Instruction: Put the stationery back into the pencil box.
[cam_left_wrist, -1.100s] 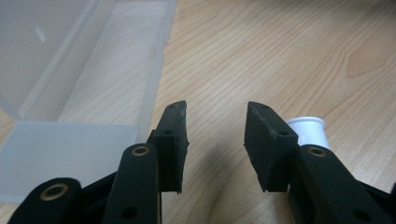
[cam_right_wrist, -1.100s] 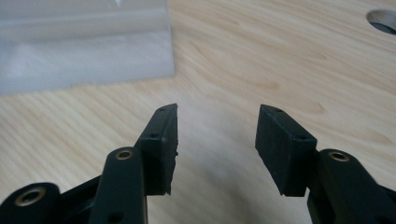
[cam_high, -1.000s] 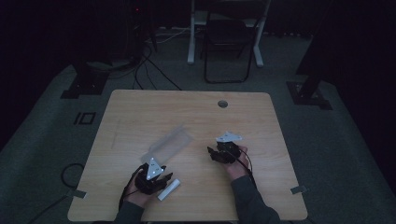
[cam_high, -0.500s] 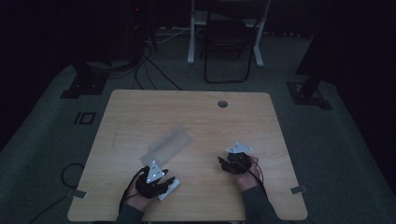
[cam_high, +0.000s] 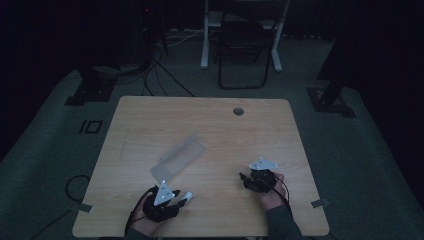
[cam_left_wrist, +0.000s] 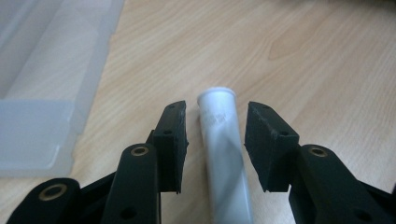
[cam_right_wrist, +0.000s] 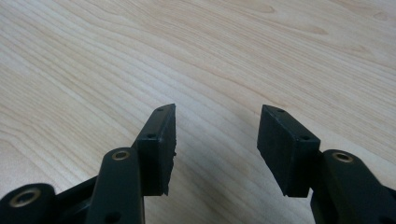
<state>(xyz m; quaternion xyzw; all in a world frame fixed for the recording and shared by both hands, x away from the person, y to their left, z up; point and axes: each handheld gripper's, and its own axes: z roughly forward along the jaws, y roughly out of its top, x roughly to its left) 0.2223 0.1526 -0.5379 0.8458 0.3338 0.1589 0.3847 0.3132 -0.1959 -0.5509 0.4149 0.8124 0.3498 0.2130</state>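
table (cam_high: 150, 120): rectangular top with rounded corners, pale wood-grain laminate, with a round cable hole (cam_high: 238, 111) near the far edge, right of centre. all positions below are given relative to this table.

left gripper (cam_high: 175, 202): held in the person's left hand at the near edge, left of centre, with a grey three-cornered plate on top. in the left gripper view (cam_left_wrist: 215, 140) the two black jaws stand apart, each ending in a blocky matte pad with small screw holes and brass-coloured rivets on the arms behind. a white tube (cam_left_wrist: 224, 154) lies flat on the table between the jaws, with a gap on each side; neither pad touches it. the tube is cylindrical, smooth and slightly glossy, with a thin raised lip around its far end. in the high view its far end (cam_high: 187, 196) protrudes just past the gripper.

clear plastic box (cam_high: 178, 158): long, rectangular, translucent and frosted, lying diagonally near the table centre, just beyond the left gripper. in the left gripper view it (cam_left_wrist: 42, 79) shows flat stepped walls and occupies the upper left.

right gripper (cam_high: 243, 178): held in the person's right hand at the near right part of the table, well apart from the tube and the box. in the right gripper view (cam_right_wrist: 215, 140) the jaws are spread wide over bare wood grain, with nothing between the pads.
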